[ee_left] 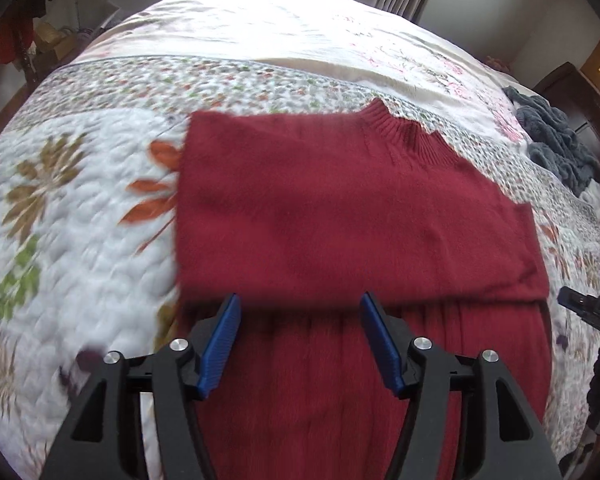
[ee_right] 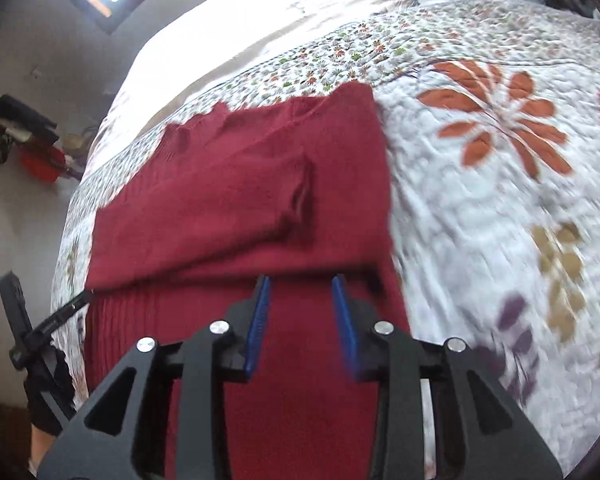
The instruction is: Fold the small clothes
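Red sweater flat on the floral quilt, sleeve part folded across the body, ribbed collar at the far edge. Left gripper above the near part of the sweater, jaws wide apart, empty. Right gripper also above the near part of the sweater, jaws apart, nothing between. Grey blanket well beyond the sweater, past the collar side.

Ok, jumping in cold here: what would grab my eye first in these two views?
The dark red sweater, sleeves folded across its body, lies in the middle of the floral quilt. Both the left gripper and the right gripper hang open over its lower part, holding nothing. A dark grey garment sits crumpled at the bed's far side.
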Tool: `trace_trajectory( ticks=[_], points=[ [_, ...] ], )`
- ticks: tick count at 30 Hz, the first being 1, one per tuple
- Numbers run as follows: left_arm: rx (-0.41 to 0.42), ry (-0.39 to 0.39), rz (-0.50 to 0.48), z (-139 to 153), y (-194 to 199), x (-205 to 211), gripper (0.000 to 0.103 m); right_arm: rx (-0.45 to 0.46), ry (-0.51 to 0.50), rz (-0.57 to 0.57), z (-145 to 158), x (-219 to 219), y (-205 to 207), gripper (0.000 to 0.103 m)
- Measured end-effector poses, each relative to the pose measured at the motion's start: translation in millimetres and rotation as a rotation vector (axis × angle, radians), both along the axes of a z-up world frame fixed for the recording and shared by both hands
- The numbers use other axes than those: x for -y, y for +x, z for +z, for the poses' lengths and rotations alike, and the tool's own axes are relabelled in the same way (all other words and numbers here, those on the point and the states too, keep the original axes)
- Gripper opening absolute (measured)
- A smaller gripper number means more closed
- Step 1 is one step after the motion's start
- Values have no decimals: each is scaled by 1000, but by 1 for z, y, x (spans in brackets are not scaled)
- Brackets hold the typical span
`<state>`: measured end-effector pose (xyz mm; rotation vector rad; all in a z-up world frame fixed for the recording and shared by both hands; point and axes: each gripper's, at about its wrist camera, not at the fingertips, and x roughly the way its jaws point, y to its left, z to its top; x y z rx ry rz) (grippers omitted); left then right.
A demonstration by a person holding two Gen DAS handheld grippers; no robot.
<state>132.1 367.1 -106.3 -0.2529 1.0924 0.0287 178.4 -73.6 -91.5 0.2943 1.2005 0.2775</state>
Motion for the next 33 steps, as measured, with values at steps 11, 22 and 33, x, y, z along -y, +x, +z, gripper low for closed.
trace_trajectory(
  ticks=[11, 22, 33],
  points=[
    [-169, 11, 39, -19, -195, -26, 68, -78, -57, 36, -18, 24, -189, 48],
    [-187, -38, -2, -30, -251, -17, 70, -151, 2, 2, -35, 41, -253, 48],
    [-219, -30, -39, -35, -262, -7, 72, -211, 39, -38, -57, 55, -274, 50]
  ],
)
